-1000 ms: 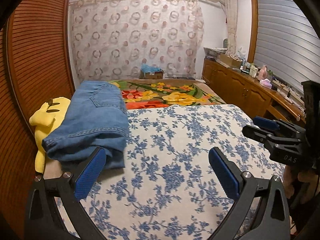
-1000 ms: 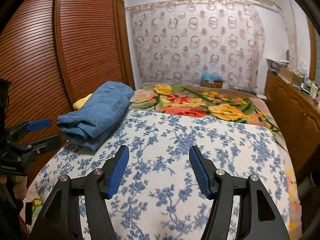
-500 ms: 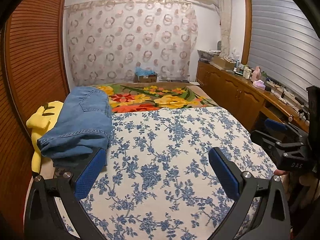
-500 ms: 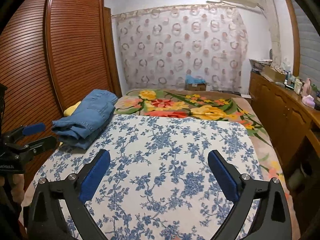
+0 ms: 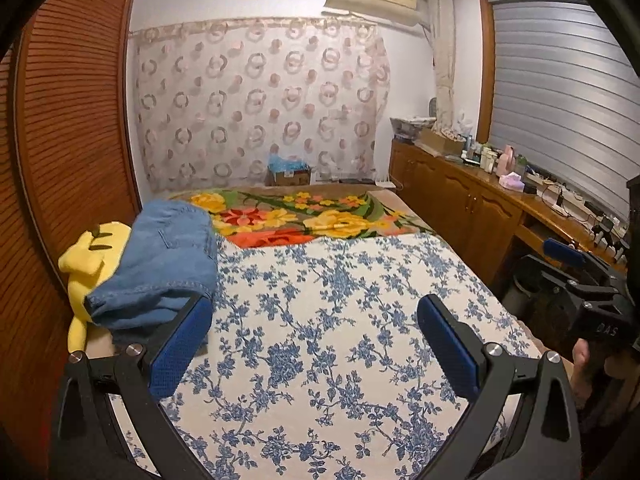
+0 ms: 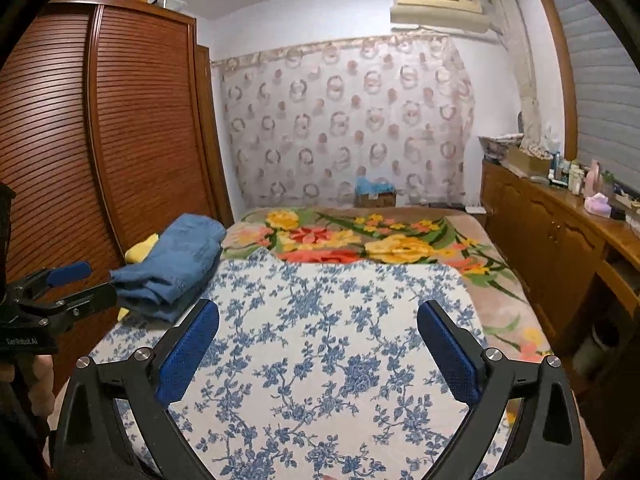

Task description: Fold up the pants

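The folded blue jeans (image 5: 160,268) lie at the left edge of the bed, partly on a yellow plush toy (image 5: 86,256); they also show in the right wrist view (image 6: 176,264). My left gripper (image 5: 316,340) is open and empty, held above the blue floral bedspread (image 5: 340,320), its left finger just in front of the jeans. My right gripper (image 6: 318,344) is open and empty above the same bedspread (image 6: 320,340). Each gripper shows at the edge of the other's view: the right one (image 5: 576,276) and the left one (image 6: 60,288).
A bright flowered blanket (image 5: 304,216) covers the far part of the bed. A slatted wooden wardrobe (image 6: 100,140) stands along the left. A wooden cabinet (image 5: 480,208) with bottles and clutter runs along the right. A patterned curtain (image 5: 260,100) hangs at the back.
Both grippers have drawn back and up from the bed and the jeans. The right gripper opened wider. The jeans have stayed in place.
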{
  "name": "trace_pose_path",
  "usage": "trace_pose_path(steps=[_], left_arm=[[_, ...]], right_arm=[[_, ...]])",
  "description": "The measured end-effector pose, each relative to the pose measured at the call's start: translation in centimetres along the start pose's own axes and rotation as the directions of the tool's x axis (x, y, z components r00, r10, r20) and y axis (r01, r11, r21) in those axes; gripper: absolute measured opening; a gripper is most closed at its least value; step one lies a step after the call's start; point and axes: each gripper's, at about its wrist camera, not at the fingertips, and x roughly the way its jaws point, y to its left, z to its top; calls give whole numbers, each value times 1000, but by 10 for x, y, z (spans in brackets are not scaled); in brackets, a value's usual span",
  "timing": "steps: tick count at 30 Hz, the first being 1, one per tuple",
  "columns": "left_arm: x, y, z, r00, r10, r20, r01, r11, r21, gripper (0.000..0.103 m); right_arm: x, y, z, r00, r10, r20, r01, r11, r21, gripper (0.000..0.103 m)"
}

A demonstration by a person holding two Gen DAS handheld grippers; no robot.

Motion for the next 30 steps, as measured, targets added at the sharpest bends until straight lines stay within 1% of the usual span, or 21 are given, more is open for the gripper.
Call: trace_pose_path(steps=[3,7,11,14,21,30], left_arm=[[-10,-2,4,999,22,23,-22,1000,2,103],[-20,-3,6,999,22,43,-22,1000,-1,103],[-27,-4,7,998,18,54,-18,1000,8,103],[-30,-3,6,998,16,64,-16,1000,13,103],[-32,-1,1,998,7,57,-8,1000,15,103],[-35,7,-1,997,16,71,-16,1000,-6,103]], right_arm=[[-8,3,2,1000,-7,21,7,1000,-5,100],[-14,6,0,999,-8,41,9,1000,-9,100],[-12,6,-4,999,-10,43,10,1000,-10,100],[-13,5,-6,998,-23,52,24,1000,-13,100],[-12,-2,-7,998,-27,54,27,1000,1,100],[-15,-4,-6,998,-29,56,30,1000,-9,100]])
